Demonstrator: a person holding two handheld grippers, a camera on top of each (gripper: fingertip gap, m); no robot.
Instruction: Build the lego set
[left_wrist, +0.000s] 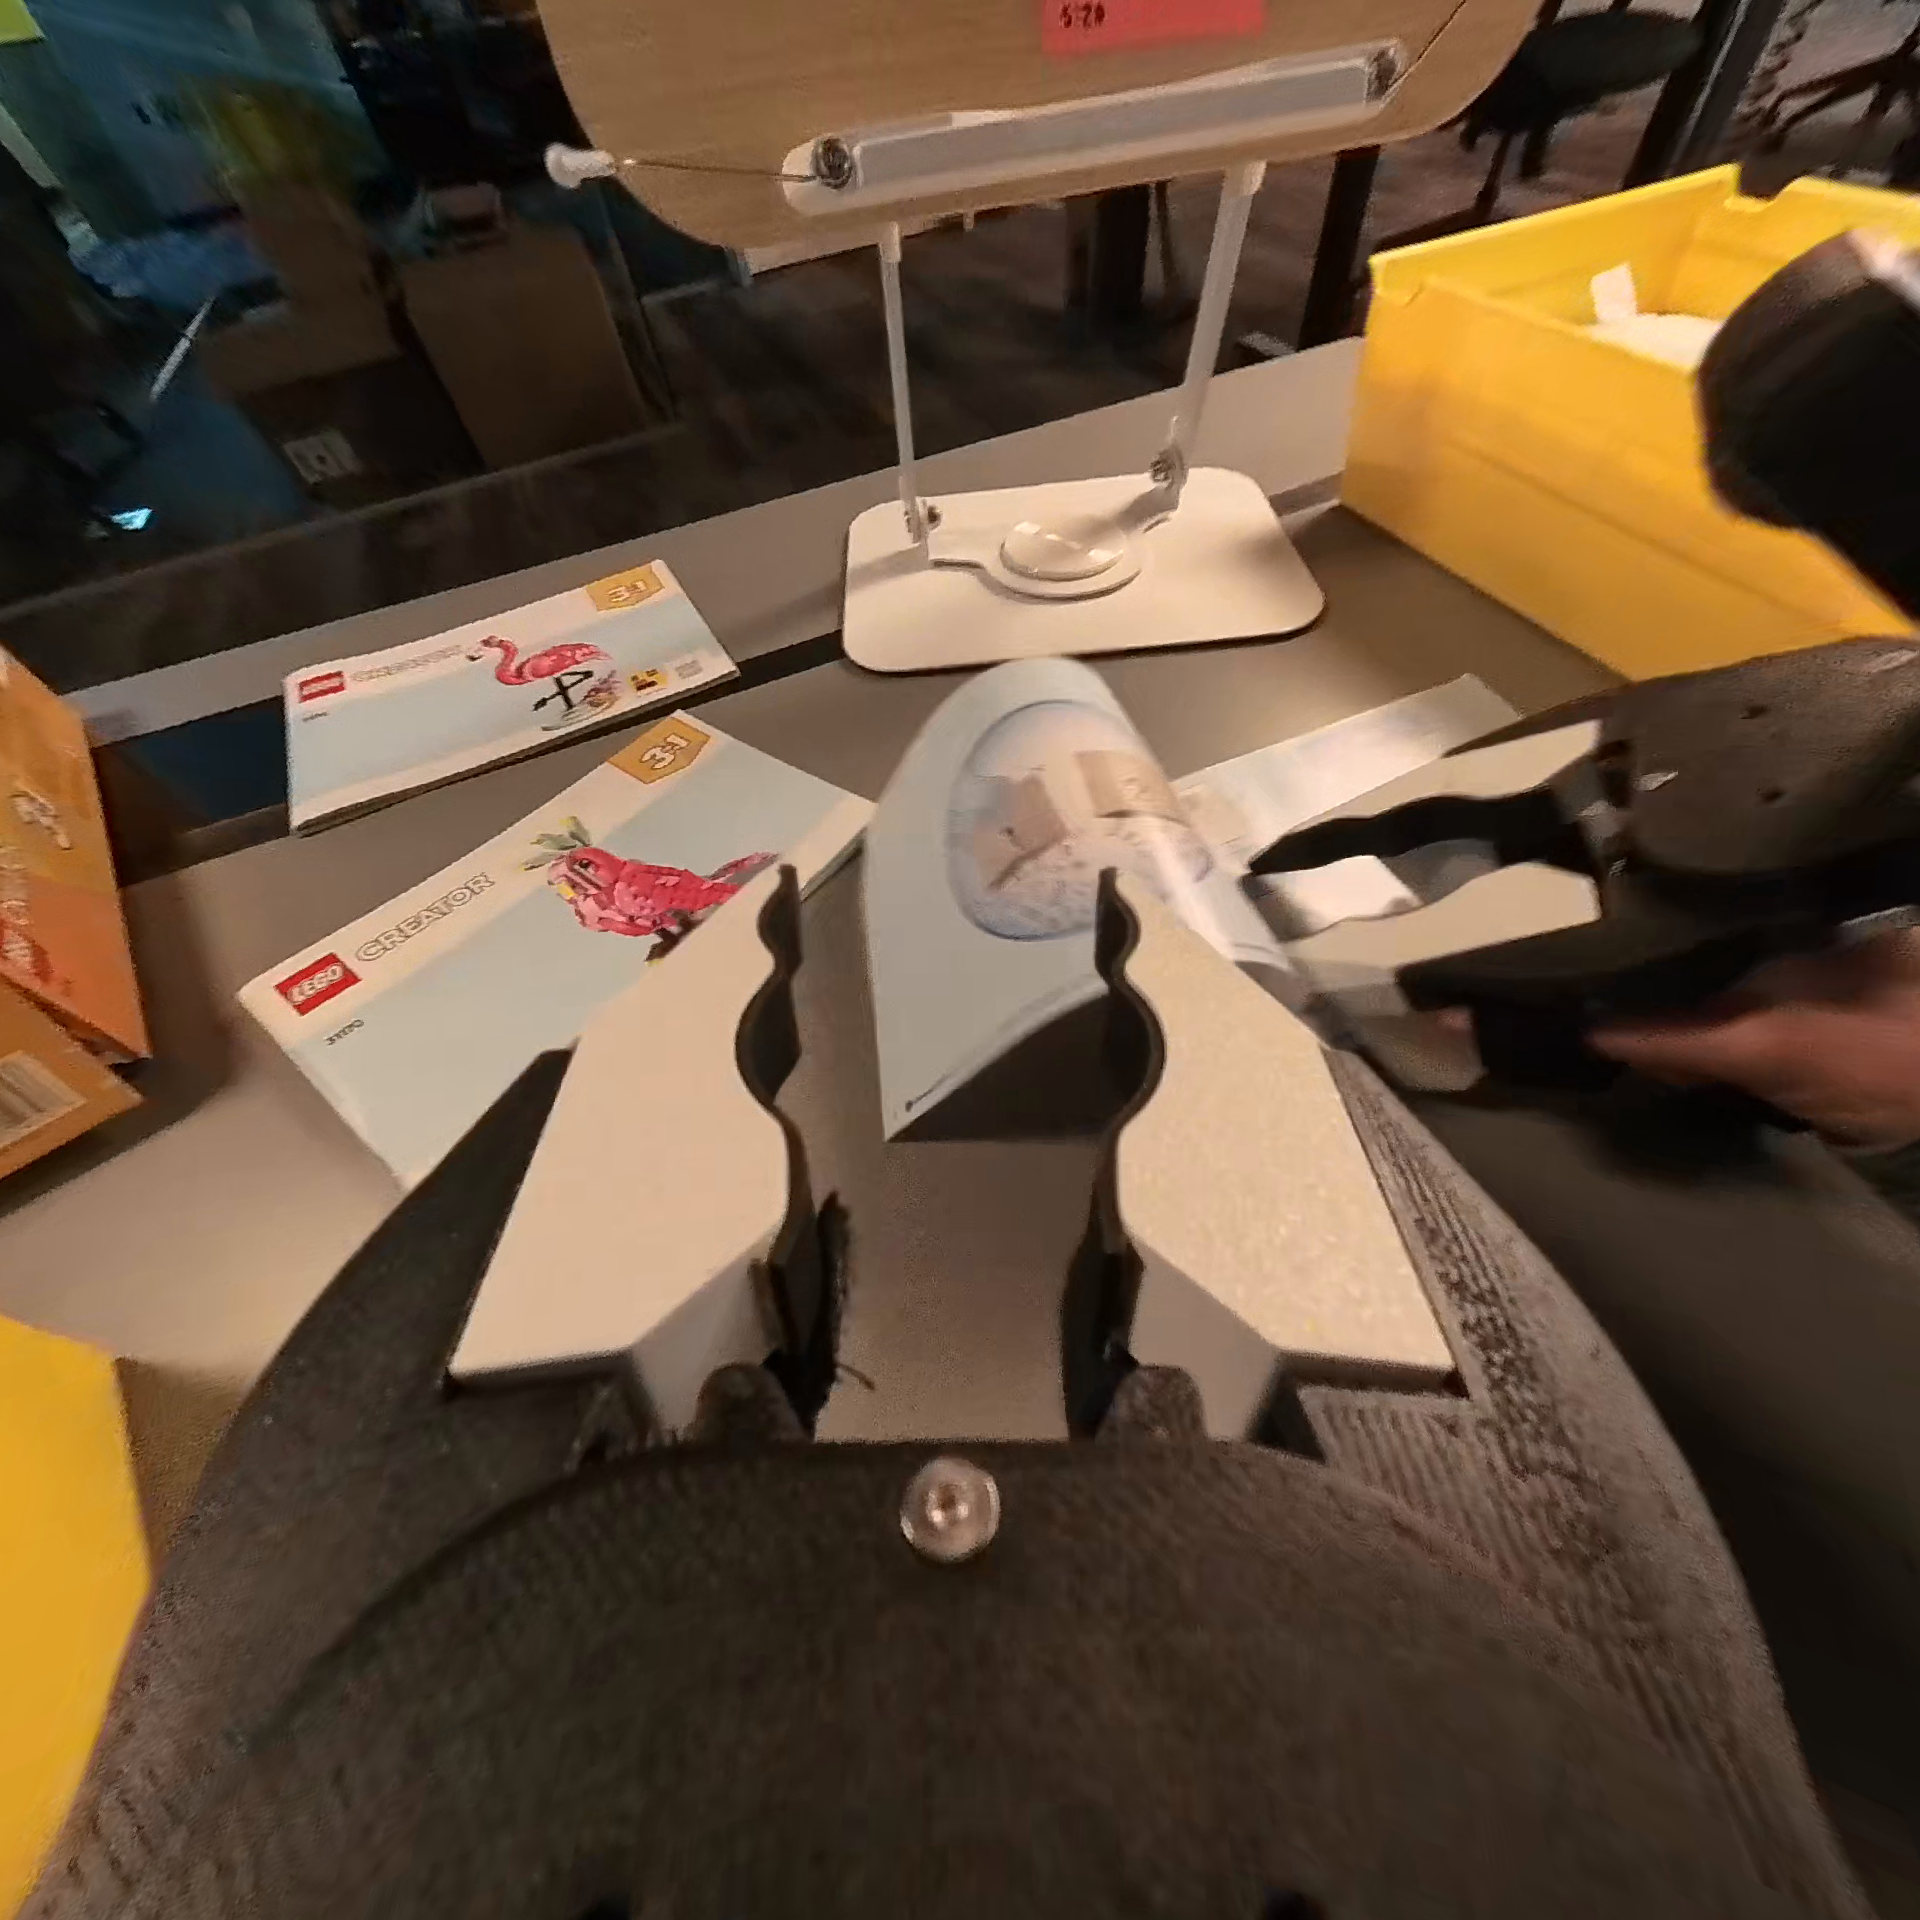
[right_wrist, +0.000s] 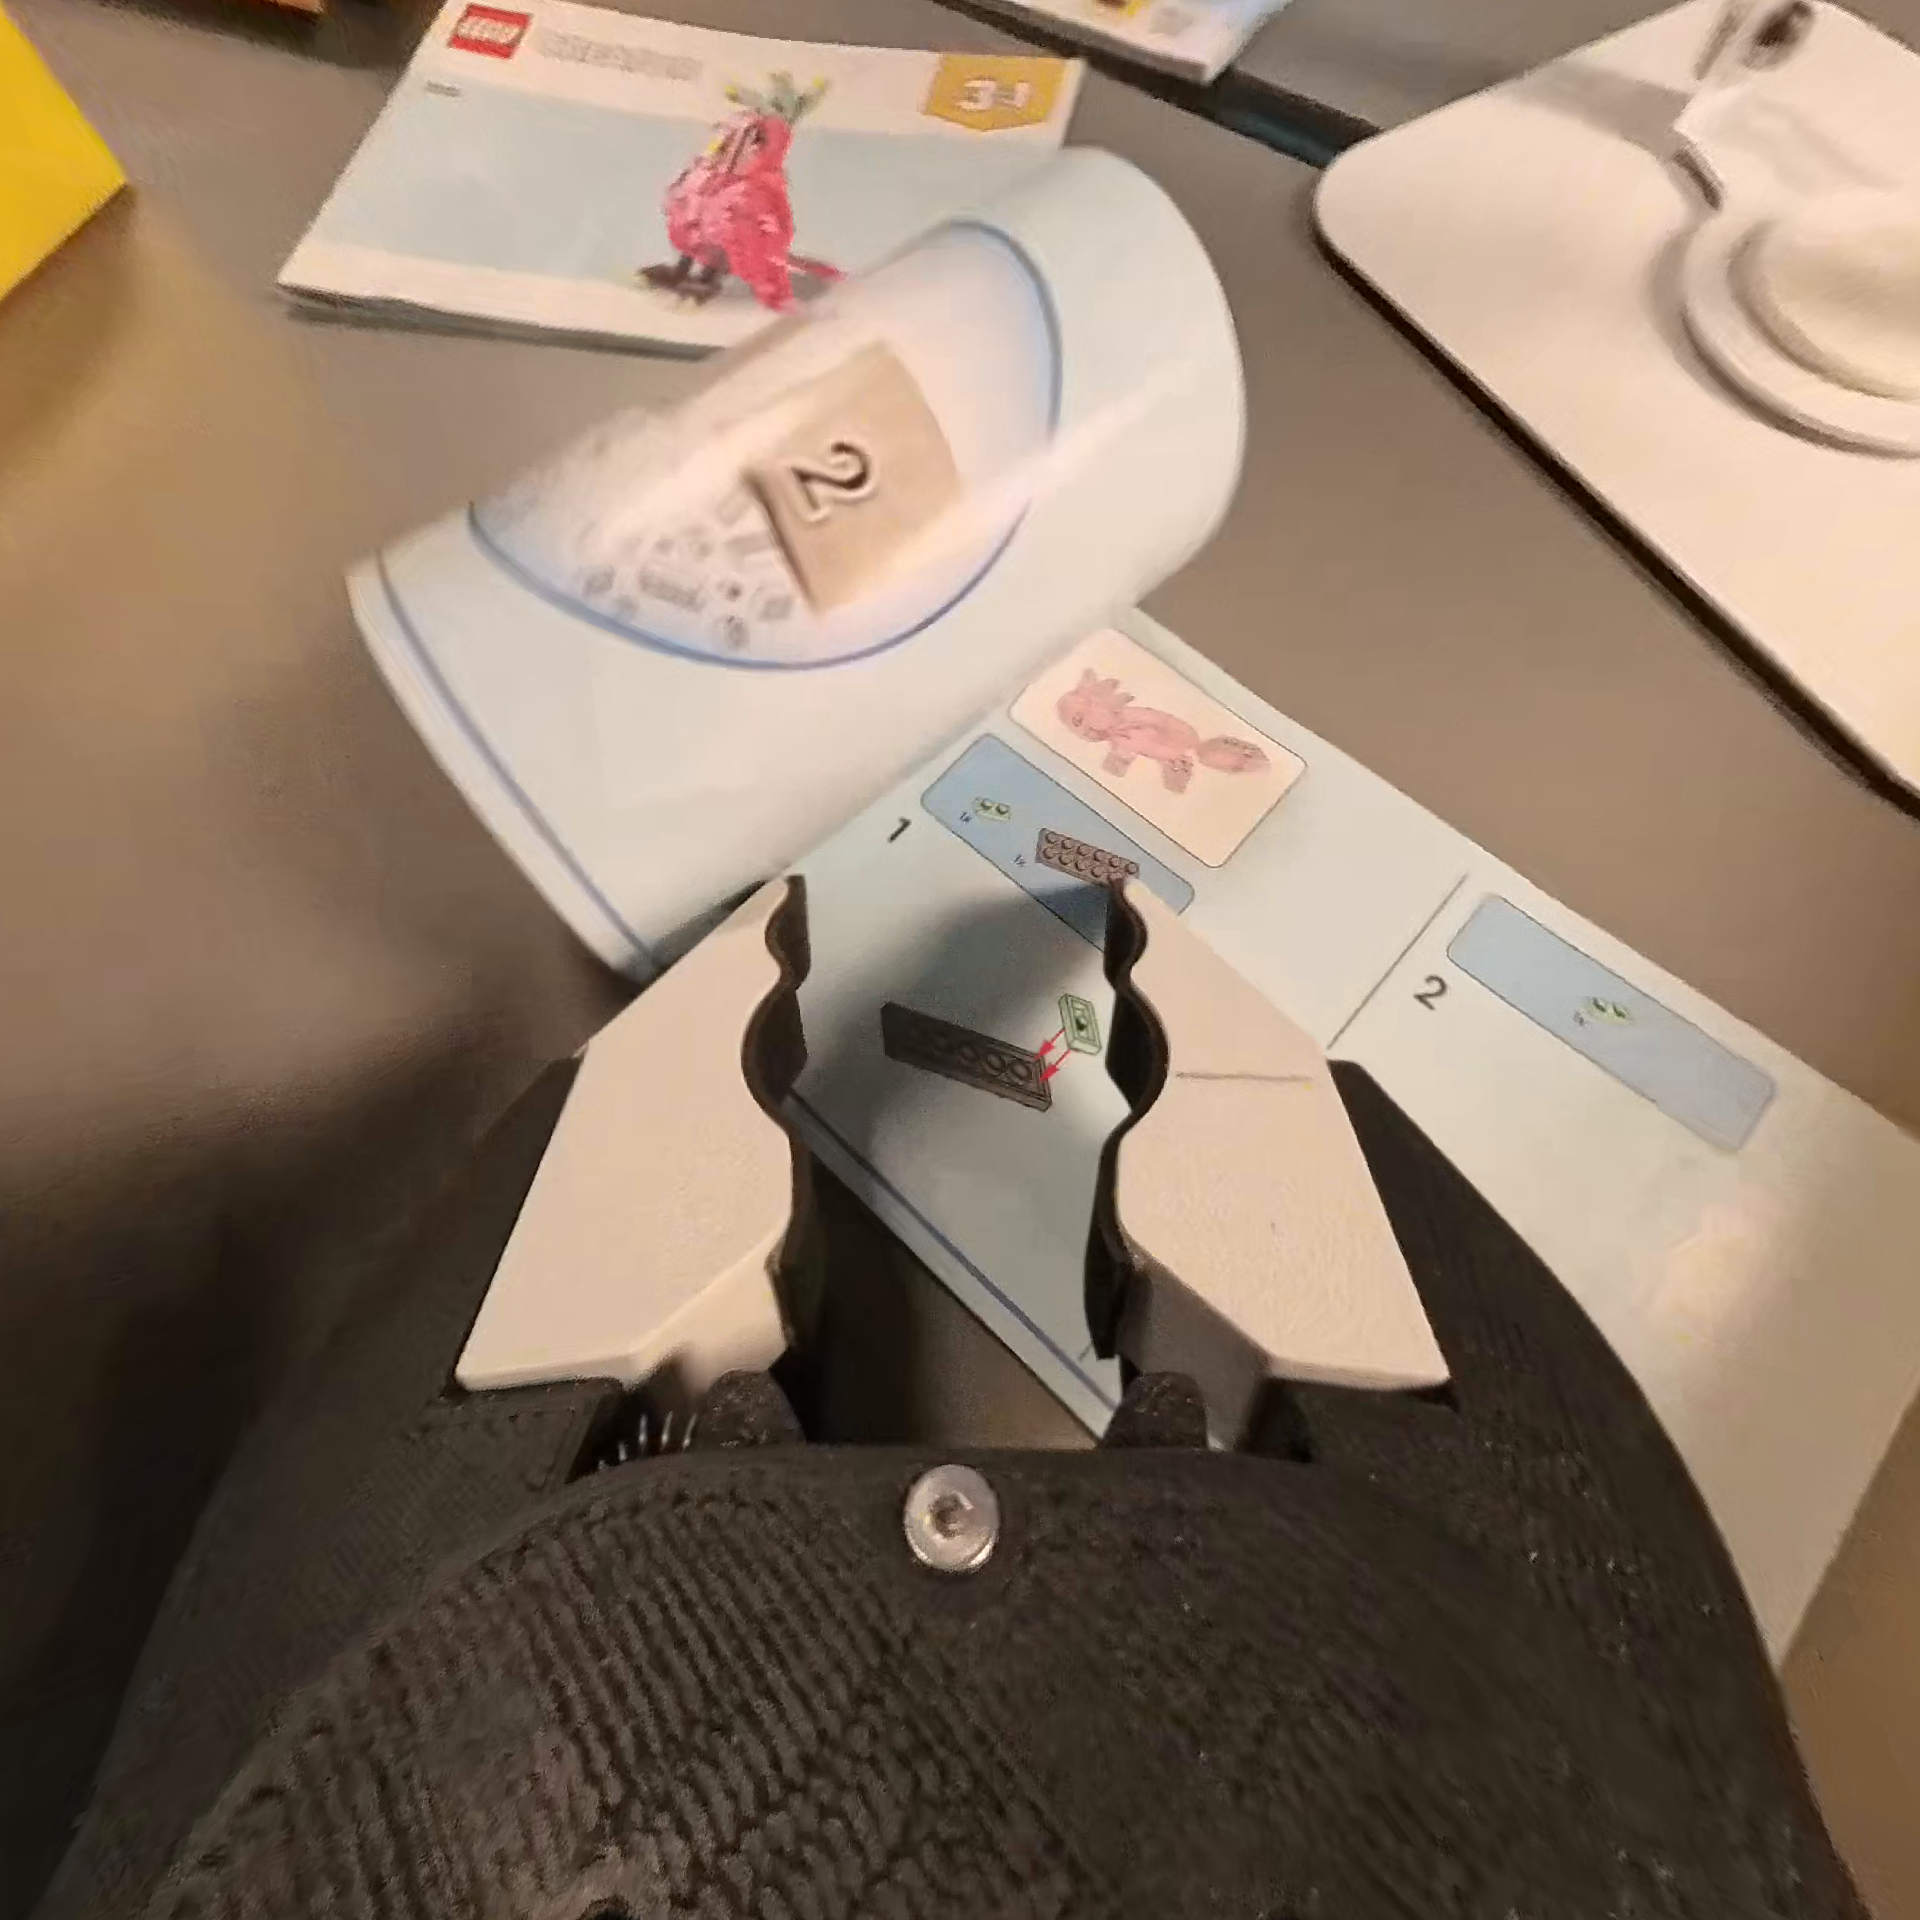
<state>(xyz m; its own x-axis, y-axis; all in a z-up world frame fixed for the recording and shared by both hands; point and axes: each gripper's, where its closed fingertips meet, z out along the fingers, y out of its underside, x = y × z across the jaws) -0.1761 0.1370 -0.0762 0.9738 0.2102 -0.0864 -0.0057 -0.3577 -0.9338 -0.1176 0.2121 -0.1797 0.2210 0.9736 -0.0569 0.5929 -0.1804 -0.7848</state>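
pale-blue curled page (right_wrist: 790, 499) of the open booklet (right_wrist: 1351, 935) arches at 11 o'clock just beyond the right gripper (right_wrist: 951, 894), jaws spread and empty above the flat page, while the left gripper (left_wrist: 945, 894), likewise spread and empty, sits farther back.

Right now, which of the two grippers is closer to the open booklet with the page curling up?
The right gripper: it hovers open directly over the open booklet. The left gripper, also open, sits back beside it, facing the curling page.
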